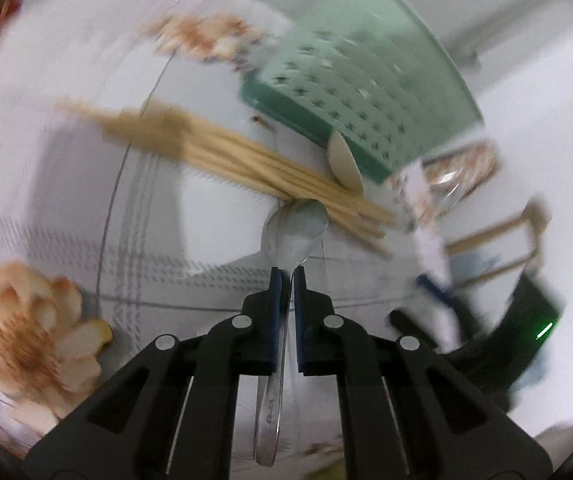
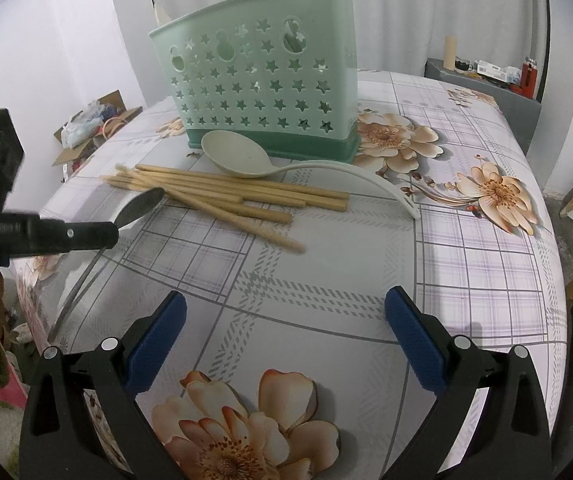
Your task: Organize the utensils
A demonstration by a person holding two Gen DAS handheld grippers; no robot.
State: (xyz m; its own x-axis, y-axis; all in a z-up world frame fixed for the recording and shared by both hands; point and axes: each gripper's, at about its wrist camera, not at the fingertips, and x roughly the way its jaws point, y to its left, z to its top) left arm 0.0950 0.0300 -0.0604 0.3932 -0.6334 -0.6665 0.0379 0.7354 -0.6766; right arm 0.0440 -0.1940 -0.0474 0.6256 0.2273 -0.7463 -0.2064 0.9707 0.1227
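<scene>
Shiny steel spoon [image 1: 293,236], oval bowl, pinched by left gripper [image 1: 289,278]

Both wrist cams toward caddy [image 2: 262,80]

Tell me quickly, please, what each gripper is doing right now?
Left gripper: shut on the metal spoon.
Right gripper: open, holding nothing.
</scene>
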